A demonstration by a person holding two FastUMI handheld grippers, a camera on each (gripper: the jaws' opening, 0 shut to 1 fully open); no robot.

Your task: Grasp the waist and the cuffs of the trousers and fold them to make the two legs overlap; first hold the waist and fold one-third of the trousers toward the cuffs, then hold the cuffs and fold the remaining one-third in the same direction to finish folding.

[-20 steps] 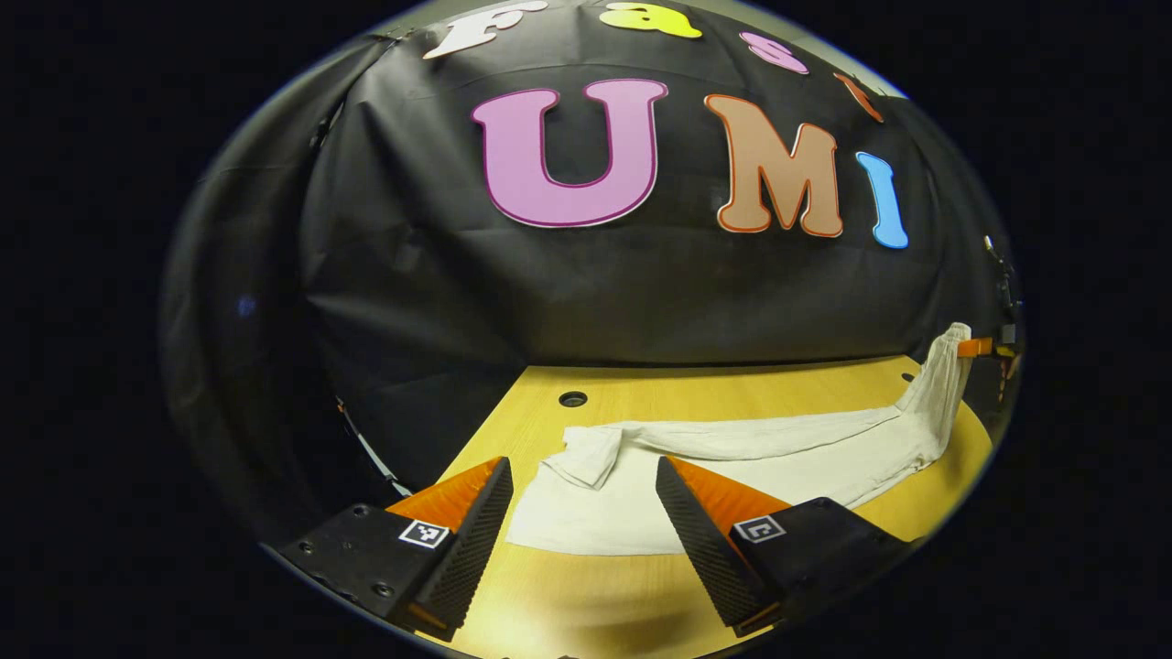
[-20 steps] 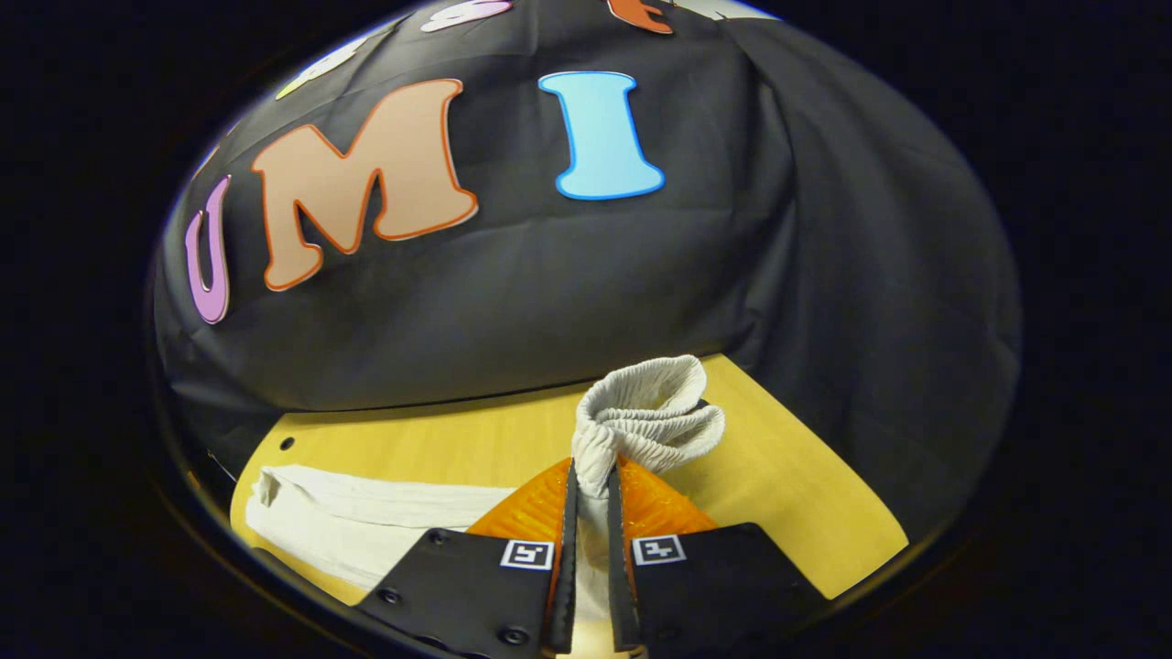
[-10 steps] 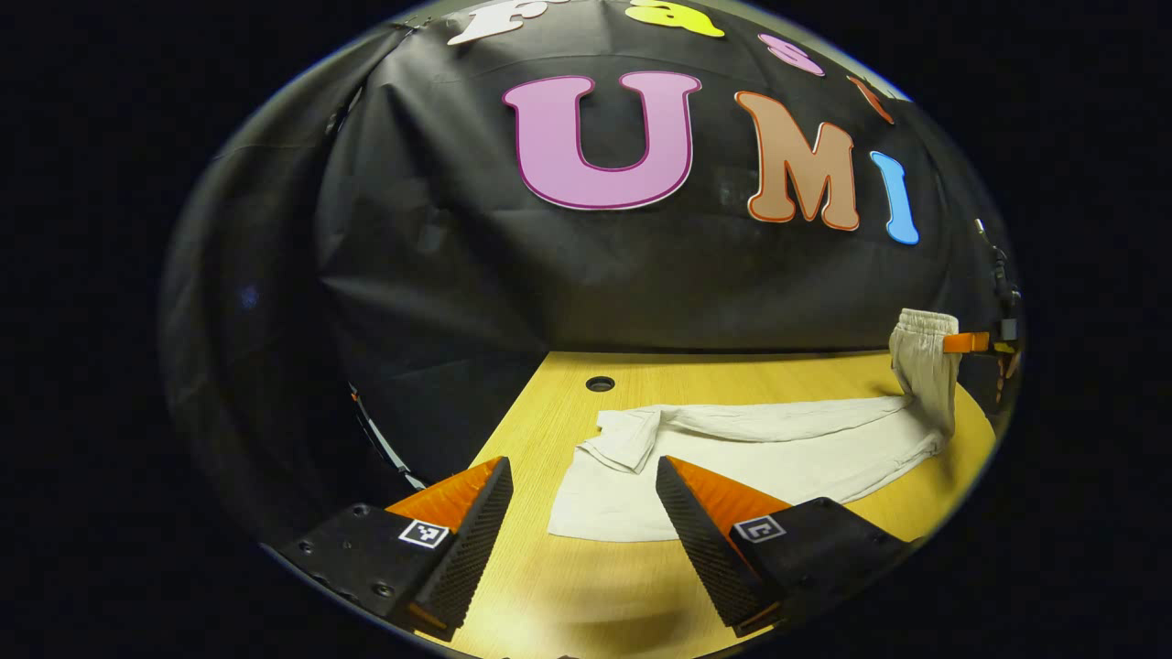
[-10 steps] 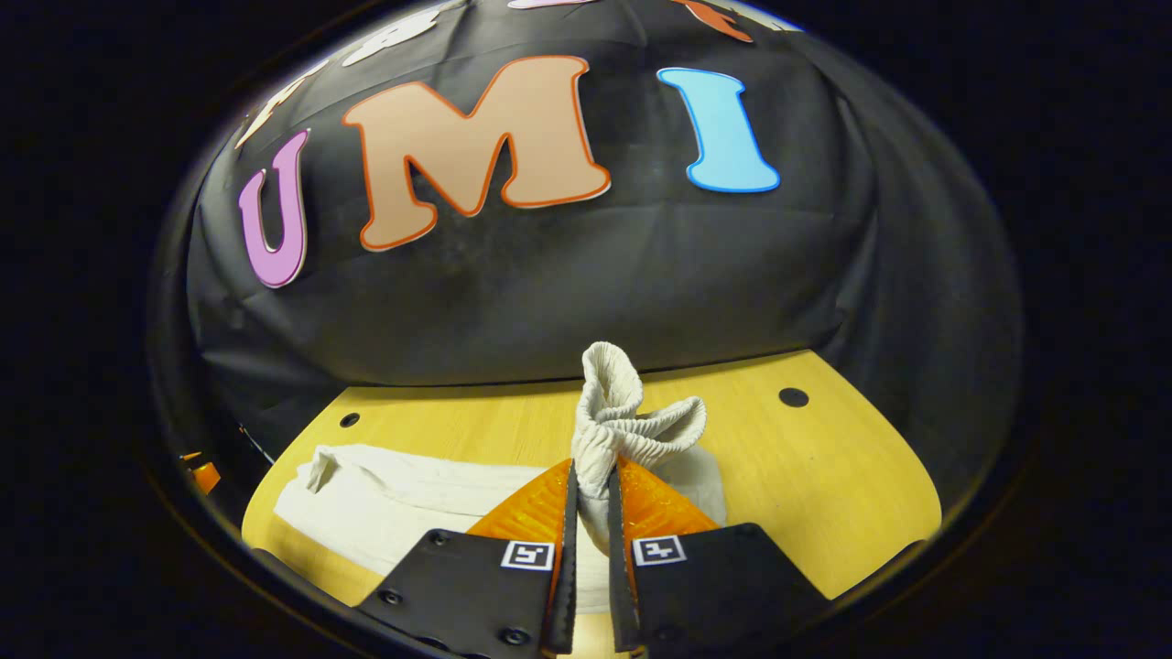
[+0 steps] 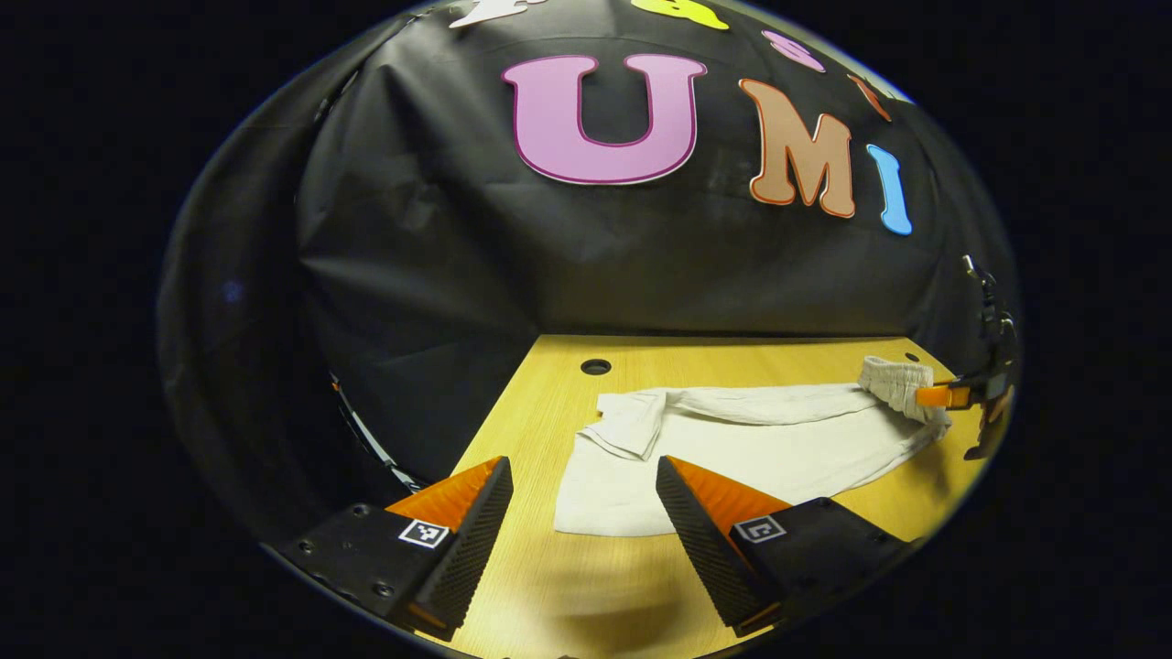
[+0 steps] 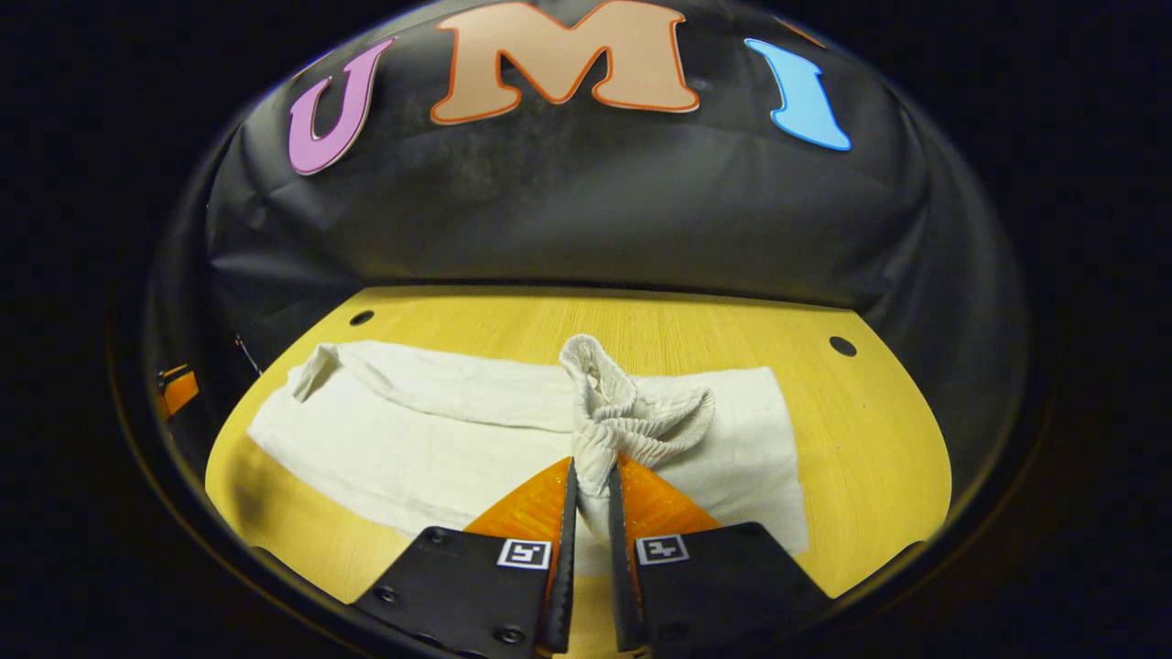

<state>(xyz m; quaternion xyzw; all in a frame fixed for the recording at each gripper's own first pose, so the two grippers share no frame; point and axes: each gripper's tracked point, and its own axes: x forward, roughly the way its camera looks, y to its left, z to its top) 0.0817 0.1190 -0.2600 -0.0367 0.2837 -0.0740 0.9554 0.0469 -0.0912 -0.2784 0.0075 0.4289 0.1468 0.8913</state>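
On the wooden table (image 6: 861,439) the white trousers (image 6: 430,430) lay spread out lengthwise, and the right gripper (image 6: 588,476) had its two fingers pressed together on the elastic waist (image 6: 632,412), which bunched up in front of the tips. Compared with one second before, this waist had come down: earlier it hung high above the table with the cloth stretched upward, and now it rested low, close over the upper part of the trousers. In the left gripper view the waist (image 5: 893,380) sat near the table surface at the far end. The left gripper (image 5: 581,499) had its fingers spread wide and held nothing, hovering near the cuffs (image 5: 632,426), one of which was turned over. I judged that the legs already overlapped and the first fold by the waist was only starting.
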